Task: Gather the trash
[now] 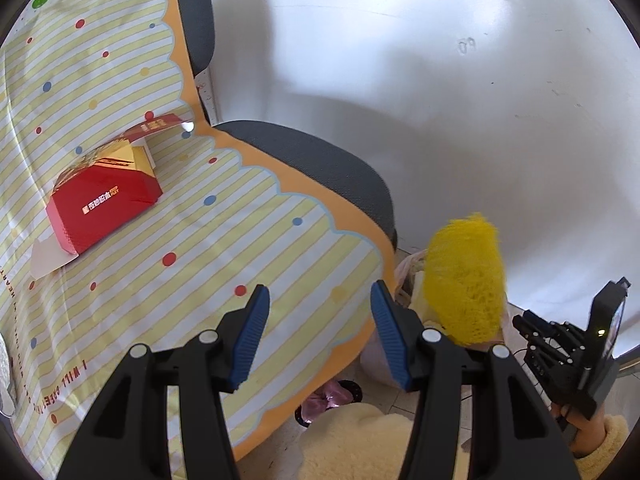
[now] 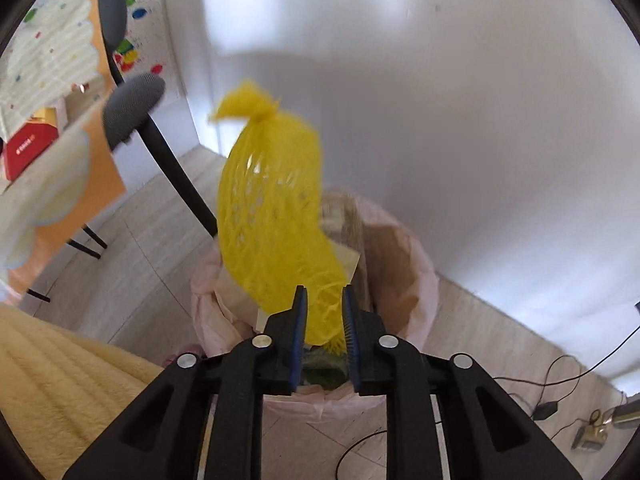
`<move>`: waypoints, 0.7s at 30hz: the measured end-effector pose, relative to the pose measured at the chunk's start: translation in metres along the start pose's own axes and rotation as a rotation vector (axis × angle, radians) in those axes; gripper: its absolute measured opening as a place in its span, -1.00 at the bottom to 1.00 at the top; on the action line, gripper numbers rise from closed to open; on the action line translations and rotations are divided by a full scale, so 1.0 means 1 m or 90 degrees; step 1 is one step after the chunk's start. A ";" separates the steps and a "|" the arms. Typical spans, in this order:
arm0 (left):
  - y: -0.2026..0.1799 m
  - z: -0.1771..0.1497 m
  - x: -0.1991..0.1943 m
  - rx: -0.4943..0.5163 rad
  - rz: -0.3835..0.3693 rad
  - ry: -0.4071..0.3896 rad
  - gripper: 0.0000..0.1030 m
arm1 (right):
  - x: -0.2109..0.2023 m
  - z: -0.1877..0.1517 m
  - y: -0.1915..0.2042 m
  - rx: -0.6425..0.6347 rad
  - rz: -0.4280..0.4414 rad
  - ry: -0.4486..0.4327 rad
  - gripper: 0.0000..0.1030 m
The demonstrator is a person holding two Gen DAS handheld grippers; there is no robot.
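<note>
My right gripper (image 2: 324,298) is shut on the lower end of a yellow mesh bag (image 2: 276,208), held above a trash bin lined with a pink bag (image 2: 420,280). The mesh bag also shows in the left wrist view (image 1: 464,276), with the right gripper (image 1: 560,344) beside it. My left gripper (image 1: 320,300) is open and empty above the chair seat. A red and gold carton (image 1: 104,200) lies on the striped dotted cloth (image 1: 224,248) to the left of my left gripper. It also shows in the right wrist view (image 2: 28,144).
The cloth drapes a grey office chair (image 1: 320,168) against a white wall. The bin holds cardboard and paper. Cables and a charger (image 2: 548,410) lie on the floor at right. The person's yellow fleece clothing (image 2: 60,380) fills the lower left.
</note>
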State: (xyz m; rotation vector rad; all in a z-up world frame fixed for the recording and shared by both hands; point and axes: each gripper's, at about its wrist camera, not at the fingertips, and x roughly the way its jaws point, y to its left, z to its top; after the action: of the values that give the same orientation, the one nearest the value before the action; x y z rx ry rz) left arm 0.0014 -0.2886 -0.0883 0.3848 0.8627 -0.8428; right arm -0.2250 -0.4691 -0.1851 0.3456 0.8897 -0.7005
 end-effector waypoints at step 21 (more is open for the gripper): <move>0.054 -0.028 -0.050 -0.061 0.040 -0.032 0.08 | -0.060 0.039 0.077 -0.094 0.115 -0.096 -0.16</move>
State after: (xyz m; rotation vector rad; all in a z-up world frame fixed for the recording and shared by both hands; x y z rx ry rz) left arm 0.0108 -0.2136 -0.0672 0.3046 0.8368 -0.7475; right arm -0.1752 -0.4101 -0.1138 0.2346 0.7524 -0.4847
